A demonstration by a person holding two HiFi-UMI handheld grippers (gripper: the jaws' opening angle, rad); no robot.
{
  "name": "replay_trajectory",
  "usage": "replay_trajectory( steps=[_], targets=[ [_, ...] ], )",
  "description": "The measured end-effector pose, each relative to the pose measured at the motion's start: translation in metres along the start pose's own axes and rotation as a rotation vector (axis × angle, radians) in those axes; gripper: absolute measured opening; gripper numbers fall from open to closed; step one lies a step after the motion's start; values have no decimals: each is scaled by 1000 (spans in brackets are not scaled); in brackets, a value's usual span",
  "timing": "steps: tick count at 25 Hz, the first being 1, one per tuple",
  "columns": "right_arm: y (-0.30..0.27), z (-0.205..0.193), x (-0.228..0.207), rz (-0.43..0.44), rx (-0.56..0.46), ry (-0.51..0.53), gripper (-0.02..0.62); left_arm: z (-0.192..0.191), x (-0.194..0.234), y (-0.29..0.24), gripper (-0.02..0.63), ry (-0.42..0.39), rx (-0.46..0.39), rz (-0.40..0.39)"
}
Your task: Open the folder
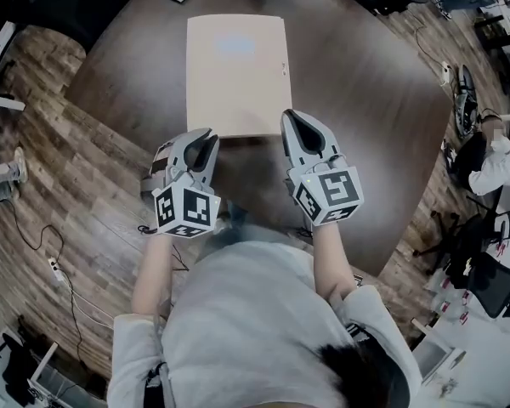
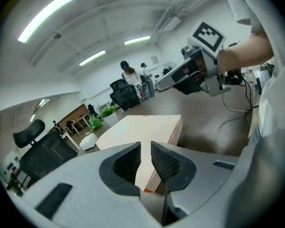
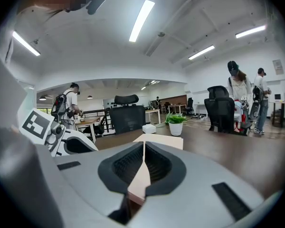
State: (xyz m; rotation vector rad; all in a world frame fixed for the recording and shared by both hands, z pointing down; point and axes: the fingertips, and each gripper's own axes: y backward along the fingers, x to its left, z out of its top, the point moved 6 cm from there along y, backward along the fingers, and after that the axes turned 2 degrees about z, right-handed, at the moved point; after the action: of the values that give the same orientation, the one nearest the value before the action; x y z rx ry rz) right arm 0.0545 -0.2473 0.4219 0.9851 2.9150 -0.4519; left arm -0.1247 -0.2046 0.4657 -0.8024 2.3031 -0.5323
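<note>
Flat and closed on the dark round table (image 1: 365, 100) — a beige folder (image 1: 236, 75), long axis running near to far, one short edge at the near side. At its near left corner, left gripper (image 1: 206, 138) with jaws a narrow slit apart, pinching nothing; at the near right corner, right gripper (image 1: 292, 119) with tips together, holding nothing — square black-and-white markers (image 1: 187, 208) on both.
</note>
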Motion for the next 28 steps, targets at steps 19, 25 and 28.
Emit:
replay_trajectory(
  steps=[19, 25, 28],
  targets=[
    [-4, -9, -24, -10, 21, -33, 15, -9, -36, -52, 103, -418, 179, -41],
    [-4, -11, -25, -9, 22, -40, 15, -9, -36, -52, 106, -415, 185, -24],
    [-5, -11, -25, -6, 23, -40, 15, -9, -35, -52, 109, -427, 191, -4]
  ],
)
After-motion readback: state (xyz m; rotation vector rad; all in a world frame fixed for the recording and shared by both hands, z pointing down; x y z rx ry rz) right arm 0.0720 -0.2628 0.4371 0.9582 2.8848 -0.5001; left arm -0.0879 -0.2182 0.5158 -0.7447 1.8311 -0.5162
